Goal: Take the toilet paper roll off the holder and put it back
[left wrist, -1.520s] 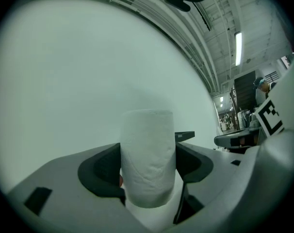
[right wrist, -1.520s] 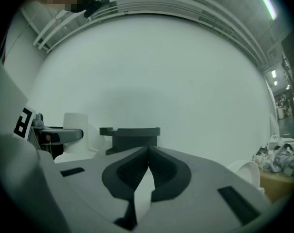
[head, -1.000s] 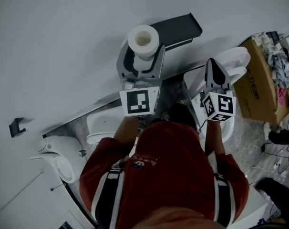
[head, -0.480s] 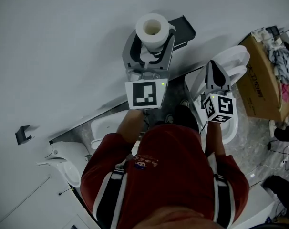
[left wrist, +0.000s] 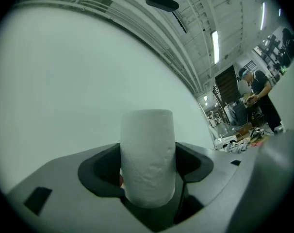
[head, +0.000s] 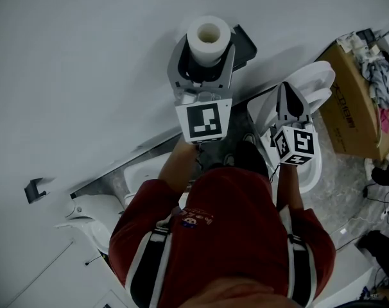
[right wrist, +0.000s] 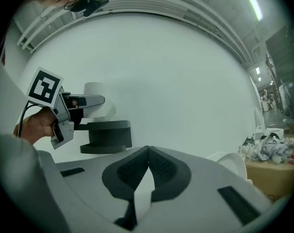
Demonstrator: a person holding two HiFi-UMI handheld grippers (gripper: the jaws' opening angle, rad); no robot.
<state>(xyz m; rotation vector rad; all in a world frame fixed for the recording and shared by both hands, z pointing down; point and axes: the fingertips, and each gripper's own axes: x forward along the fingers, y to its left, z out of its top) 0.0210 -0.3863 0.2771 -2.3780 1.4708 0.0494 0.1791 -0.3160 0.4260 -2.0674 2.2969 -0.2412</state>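
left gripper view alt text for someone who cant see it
A white toilet paper roll stands upright, clamped between the grey jaws of the left gripper, against a plain white wall. At the far right edge, a person stands in a cluttered workshop under a ceiling strip light.

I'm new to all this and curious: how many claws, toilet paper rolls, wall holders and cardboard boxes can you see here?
Claws: 2 (left claw, right claw)
Toilet paper roll: 1
Black holder: 1
Cardboard box: 1
Total: 5
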